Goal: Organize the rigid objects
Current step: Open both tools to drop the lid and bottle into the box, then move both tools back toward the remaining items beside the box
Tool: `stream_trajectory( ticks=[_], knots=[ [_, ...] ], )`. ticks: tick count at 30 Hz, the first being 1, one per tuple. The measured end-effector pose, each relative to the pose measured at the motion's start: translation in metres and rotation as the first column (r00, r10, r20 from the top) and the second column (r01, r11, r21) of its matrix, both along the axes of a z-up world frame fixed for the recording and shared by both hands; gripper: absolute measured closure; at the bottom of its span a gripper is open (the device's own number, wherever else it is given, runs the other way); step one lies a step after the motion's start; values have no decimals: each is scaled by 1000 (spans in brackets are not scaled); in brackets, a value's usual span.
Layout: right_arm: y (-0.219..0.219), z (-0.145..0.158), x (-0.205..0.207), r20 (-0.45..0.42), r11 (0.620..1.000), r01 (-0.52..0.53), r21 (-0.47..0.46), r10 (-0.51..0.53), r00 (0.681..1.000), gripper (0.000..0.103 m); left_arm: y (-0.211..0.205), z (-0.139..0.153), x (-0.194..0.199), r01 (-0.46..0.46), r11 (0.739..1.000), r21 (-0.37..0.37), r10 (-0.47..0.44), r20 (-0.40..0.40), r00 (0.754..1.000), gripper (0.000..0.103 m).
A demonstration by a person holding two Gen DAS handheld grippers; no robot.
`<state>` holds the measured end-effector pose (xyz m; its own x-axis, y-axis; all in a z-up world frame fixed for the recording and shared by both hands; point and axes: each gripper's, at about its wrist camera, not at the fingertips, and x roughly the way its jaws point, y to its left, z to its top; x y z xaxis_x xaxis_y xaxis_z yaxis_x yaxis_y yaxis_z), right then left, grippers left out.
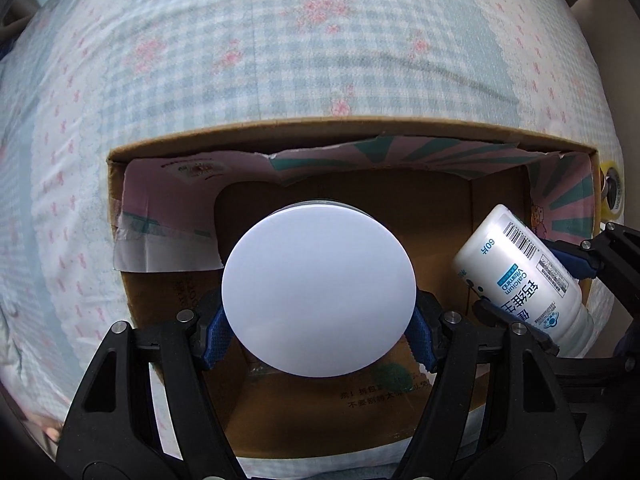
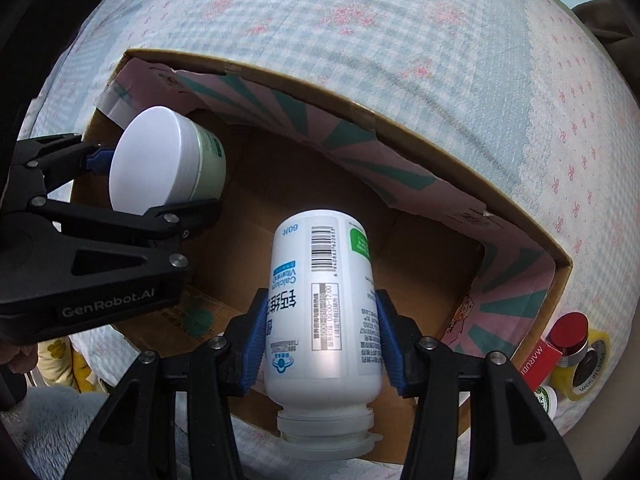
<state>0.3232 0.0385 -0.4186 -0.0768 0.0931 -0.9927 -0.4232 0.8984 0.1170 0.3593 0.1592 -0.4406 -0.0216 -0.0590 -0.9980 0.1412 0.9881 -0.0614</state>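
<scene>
The white jar [image 1: 318, 292] with a flat white lid is held above the interior of the open cardboard box [image 1: 360, 130], lid end facing the left wrist camera, its pale green body [image 2: 208, 160] pointing down into the box. The left gripper [image 1: 318, 334] is spread fairly wide, its blue pads [image 1: 214, 338] pressed against opposite sides of the lid rim. The white calcium bottle [image 2: 324, 304] hangs inverted over the box floor, base toward the floor and cap [image 2: 326, 436] toward the right wrist camera, barcode label facing up. The right gripper [image 2: 320, 340] is at a medium spread, blue pads [image 2: 256, 340] clamped on both flanks of the bottle body. Jar sits toward the box's left wall, bottle toward its right half; the two are apart. The box rests on a blue-checked floral bedsheet [image 1: 280, 40]. Outside the box's right near corner: a red-capped item [image 2: 570, 334], a red carton [image 2: 540, 360], a yellow tape roll [image 2: 592, 364].
</scene>
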Motion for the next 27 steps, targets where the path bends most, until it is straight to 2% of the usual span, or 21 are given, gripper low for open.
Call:
stream_trajectory(
  ticks=[1, 2, 3, 4, 5, 7, 13, 20, 27],
  knots=[
    [-1, 2, -2, 31, 1000, -11, 23, 10, 999, 56, -2, 5, 1, 7, 1000, 8, -7, 23, 1000, 0],
    [-3, 3, -3, 58, 999, -16, 41, 13, 998, 53, -3, 11, 1, 8, 1000, 10, -9, 51, 999, 0],
    [-6, 3, -5, 65, 999, -10, 45, 7, 998, 29, -3, 16, 2, 9, 1000, 4, -9, 69, 998, 0],
    [-9, 0, -6, 51, 999, 4, 34, -6, 999, 11, -4, 19, 2, 10, 1000, -2, -10, 73, 997, 0],
    [-13, -4, -8, 25, 999, 24, 35, -24, 999, 0, -5, 22, 2, 8, 1000, -5, -8, 77, 997, 0],
    [-22, -7, -13, -5, 996, 67, 54, -66, 998, 0, -5, 31, 8, 7, 1000, -3, -7, 86, 996, 0],
    [-40, 7, -23, 8, 983, 153, 103, -154, 988, 0, -6, 50, 0, 19, 1000, 1, -19, 111, 994, 0],
    [-33, 36, -31, 63, 985, 137, 106, -144, 988, 0, -7, 83, -17, 20, 1000, 14, -22, 161, 987, 0],
    [-34, 78, -51, 163, 988, 131, 86, -144, 976, 0, 4, 129, -44, -14, 1000, 18, 9, 241, 970, 0]
  ],
)
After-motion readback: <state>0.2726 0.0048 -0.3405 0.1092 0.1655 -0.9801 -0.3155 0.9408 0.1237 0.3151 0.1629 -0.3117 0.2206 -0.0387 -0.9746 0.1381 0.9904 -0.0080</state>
